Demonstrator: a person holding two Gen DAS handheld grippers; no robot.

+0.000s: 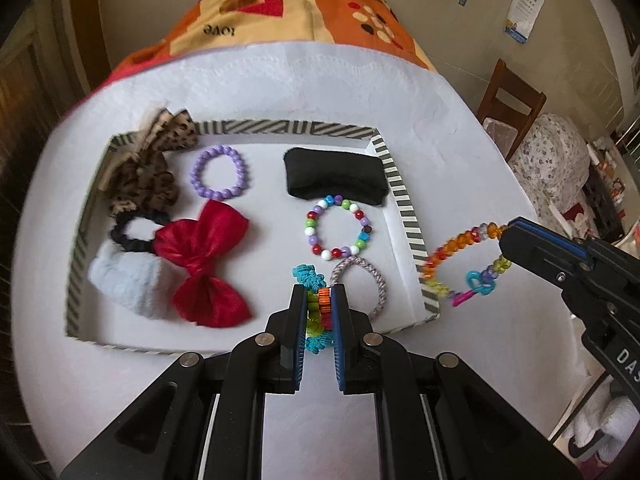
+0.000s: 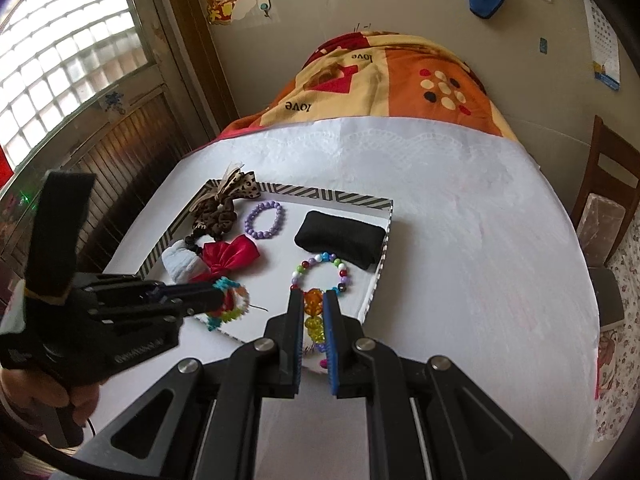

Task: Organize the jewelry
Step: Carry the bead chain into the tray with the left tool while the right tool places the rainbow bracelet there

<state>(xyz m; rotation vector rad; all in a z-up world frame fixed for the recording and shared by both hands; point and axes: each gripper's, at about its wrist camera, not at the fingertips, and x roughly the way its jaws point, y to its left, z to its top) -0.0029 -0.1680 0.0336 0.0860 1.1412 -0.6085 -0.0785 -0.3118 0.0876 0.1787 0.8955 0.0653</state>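
A white tray with a striped rim [image 1: 404,196] [image 2: 382,256] holds jewelry and hair items. My left gripper [image 1: 319,294] is shut on a flower-bead bracelet [image 1: 316,320] of teal, green and orange, above the tray's near edge; it also shows in the right wrist view [image 2: 228,304]. My right gripper [image 2: 313,298] is shut on a clear rainbow bead bracelet [image 1: 460,264] [image 2: 313,312], held just right of the tray's right rim. In the tray lie a multicolour bead bracelet [image 1: 340,226] [image 2: 324,270], a purple bead bracelet [image 1: 220,172] [image 2: 265,220] and a grey hair tie [image 1: 360,288].
The tray also holds a black cushion [image 1: 336,176], a red bow [image 1: 208,256], a leopard scrunchie [image 1: 148,168], a black scrunchie [image 1: 136,232] and a pale blue fluffy band [image 1: 124,280]. A wooden chair [image 1: 512,100] stands at the right. An orange blanket [image 2: 400,76] lies behind.
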